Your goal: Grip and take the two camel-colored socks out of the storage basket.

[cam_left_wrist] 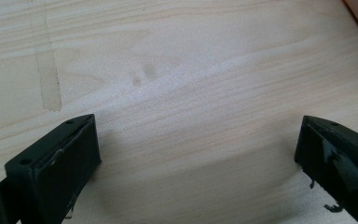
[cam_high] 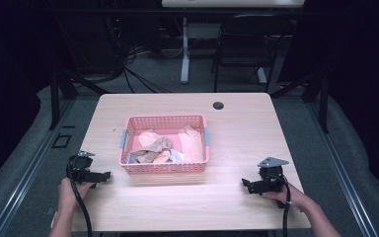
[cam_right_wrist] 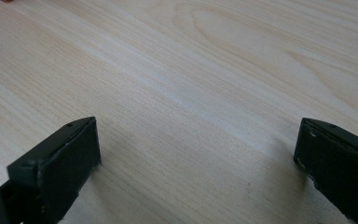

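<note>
High view: one pink basket (cam_high: 164,170), two tools (left (cam_high: 103,177), right (cam_high: 246,183)), both gaping, nothing held.

One wooden table (cam_high: 237,128) carries one pink basket (cam_high: 164,169). Inside the basket lie several crumpled tan cloth pieces (cam_high: 154,145), at least three, though the exact number cannot be told. Two grippers are in hand, one left gripper (cam_high: 104,176) and one right gripper (cam_high: 245,182). One dark round hole (cam_high: 218,105) marks the tabletop.
</note>
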The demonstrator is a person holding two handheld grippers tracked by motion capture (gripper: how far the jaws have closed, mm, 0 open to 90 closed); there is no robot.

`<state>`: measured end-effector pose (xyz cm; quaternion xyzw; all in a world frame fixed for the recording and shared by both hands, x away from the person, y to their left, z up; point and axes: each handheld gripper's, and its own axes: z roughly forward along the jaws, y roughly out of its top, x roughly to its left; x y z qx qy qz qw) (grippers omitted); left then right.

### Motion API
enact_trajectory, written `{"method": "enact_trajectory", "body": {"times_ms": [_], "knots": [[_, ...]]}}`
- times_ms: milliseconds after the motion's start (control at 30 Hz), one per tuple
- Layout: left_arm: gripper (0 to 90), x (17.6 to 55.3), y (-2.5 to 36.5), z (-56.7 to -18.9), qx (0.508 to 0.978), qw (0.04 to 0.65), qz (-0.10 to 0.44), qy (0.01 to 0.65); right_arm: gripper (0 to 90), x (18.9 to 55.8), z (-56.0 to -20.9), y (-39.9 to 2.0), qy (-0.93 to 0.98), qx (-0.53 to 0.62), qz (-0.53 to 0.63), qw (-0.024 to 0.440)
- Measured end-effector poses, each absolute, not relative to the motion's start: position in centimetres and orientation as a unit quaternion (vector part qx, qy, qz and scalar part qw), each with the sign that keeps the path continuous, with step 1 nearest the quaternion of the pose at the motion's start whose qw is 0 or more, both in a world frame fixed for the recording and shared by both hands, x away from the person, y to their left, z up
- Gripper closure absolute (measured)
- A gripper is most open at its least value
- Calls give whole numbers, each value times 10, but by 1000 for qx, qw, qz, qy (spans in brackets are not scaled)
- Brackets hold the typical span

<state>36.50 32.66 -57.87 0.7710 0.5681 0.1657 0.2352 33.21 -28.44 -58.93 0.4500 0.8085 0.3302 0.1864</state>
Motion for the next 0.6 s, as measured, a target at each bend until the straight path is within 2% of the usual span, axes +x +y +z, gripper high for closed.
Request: {"method": "enact_trajectory", "body": {"times_ms": [600], "knots": [[1,367,327,-564,784,221,138,564,0,331,-590,-284,807,451,332,187]]}}
